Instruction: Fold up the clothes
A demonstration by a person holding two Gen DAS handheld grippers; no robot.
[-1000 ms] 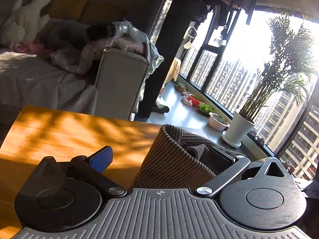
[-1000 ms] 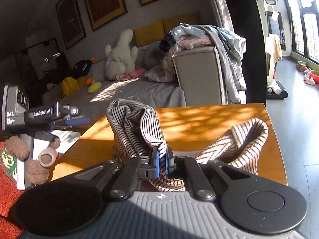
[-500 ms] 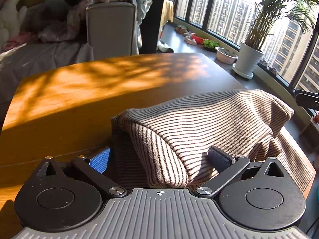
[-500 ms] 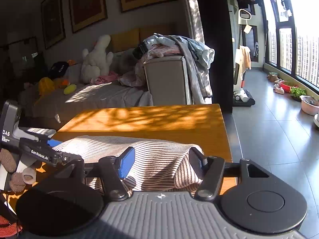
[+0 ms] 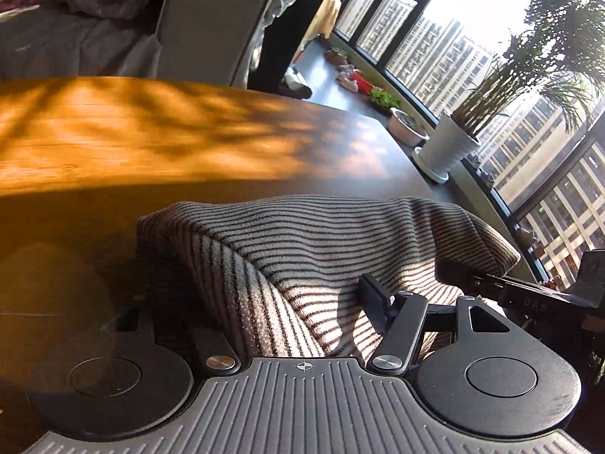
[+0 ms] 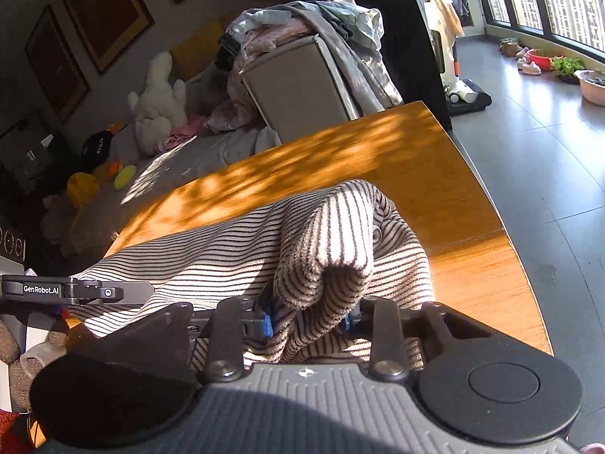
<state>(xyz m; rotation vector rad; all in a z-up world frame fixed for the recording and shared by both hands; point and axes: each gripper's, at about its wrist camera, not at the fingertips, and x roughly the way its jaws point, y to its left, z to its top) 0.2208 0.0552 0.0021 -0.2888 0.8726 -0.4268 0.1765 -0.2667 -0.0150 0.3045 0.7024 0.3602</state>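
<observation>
Beige, dark-striped ribbed knit garment (image 5: 310, 242): soft cloth, matt, fuzzy nap where sunlit. Orange-brown wooden table top (image 5: 151, 132): smooth, faint satin sheen, fine grain lines. Left gripper (image 5: 257, 310): black matt plastic, ridged grey housing, bright metal pivot screws. Right gripper (image 6: 307, 316): same matt black plastic, with blue pads (image 6: 266, 321) that look rubbery. White plant pot (image 5: 448, 149): smooth, slightly glossy. Grey floor tiles (image 6: 548, 143): smooth, low sheen.
</observation>
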